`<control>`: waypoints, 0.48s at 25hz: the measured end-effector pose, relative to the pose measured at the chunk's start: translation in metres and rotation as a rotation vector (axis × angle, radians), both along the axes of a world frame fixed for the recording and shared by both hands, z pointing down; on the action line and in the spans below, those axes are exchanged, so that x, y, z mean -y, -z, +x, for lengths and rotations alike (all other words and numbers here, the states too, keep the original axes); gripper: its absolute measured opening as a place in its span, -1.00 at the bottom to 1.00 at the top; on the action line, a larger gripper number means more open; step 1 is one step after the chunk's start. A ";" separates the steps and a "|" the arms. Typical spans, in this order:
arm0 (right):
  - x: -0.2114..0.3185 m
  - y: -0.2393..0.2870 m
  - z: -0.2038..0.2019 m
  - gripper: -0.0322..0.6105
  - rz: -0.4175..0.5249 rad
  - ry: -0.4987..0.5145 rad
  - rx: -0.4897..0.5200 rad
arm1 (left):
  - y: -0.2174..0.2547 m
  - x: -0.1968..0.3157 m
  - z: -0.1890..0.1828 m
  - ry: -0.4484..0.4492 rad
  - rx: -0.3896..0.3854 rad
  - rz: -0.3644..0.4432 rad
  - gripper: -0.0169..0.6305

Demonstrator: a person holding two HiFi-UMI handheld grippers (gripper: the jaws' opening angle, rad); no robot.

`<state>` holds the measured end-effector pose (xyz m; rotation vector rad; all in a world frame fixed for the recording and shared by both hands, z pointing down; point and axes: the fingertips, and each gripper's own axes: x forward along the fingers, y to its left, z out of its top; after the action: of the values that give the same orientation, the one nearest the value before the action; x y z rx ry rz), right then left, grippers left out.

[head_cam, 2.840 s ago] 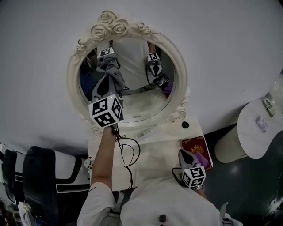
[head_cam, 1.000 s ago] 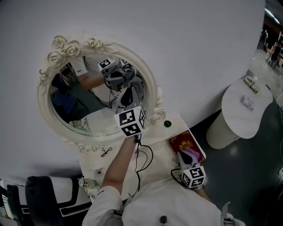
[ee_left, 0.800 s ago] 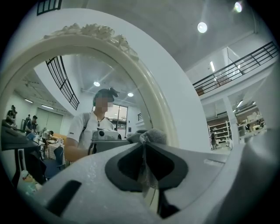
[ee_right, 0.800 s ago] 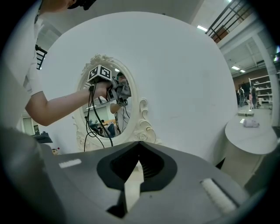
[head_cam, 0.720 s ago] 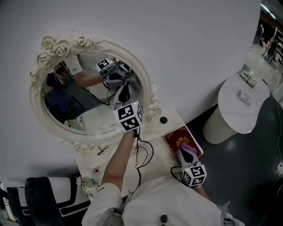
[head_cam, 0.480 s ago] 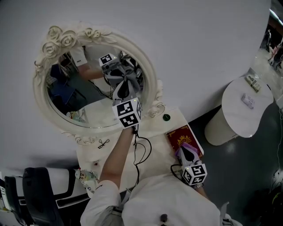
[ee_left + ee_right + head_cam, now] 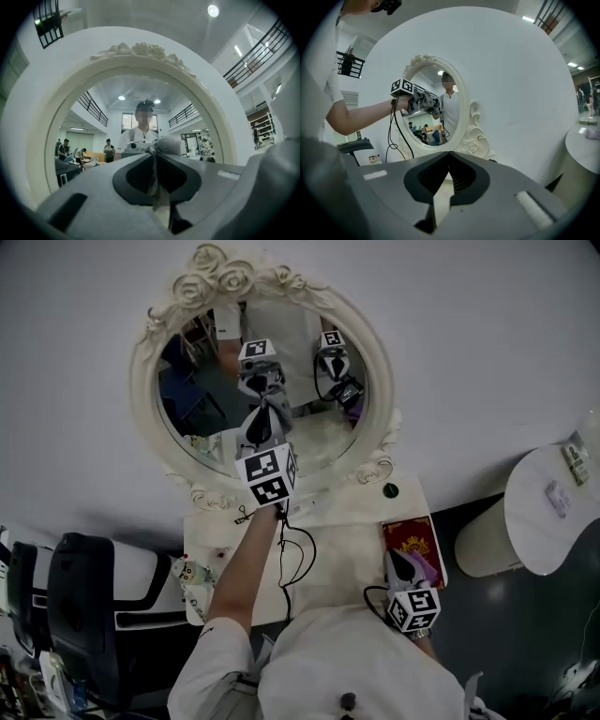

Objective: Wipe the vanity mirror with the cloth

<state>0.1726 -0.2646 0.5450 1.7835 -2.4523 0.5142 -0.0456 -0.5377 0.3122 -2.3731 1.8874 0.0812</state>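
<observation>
head view: the left gripper (image 7: pixel 266 430) holds the grey cloth (image 7: pixel 267 411) against the middle of the vanity mirror (image 7: pixel 200 390). the right gripper (image 7: pixel 403 563) sits near right, by a red book (image 7: pixel 411 537).
left gripper view: the jaws are clamped tight on the cloth.
right gripper view: the jaws are closed together with nothing between them.

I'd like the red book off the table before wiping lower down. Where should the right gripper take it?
By its outer long edge, coming from the table's right side. The red book lies flat at the table's right end, so only a thin edge fits between jaws; that edge seems nearest the right gripper, shut now.
</observation>
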 end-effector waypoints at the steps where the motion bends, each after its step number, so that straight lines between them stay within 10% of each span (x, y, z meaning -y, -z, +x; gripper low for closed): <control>1: 0.003 0.000 -0.005 -0.88 0.002 0.016 0.001 | 0.000 0.000 -0.015 0.027 0.004 0.000 -0.87; 12: 0.018 0.003 -0.033 -0.88 0.015 0.080 0.002 | -0.002 -0.007 -0.155 0.359 -0.009 0.005 -0.88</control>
<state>0.1391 -0.2824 0.5421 1.6828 -2.5230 0.4922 -0.2006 -0.5306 0.3146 -1.9942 2.2768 0.0658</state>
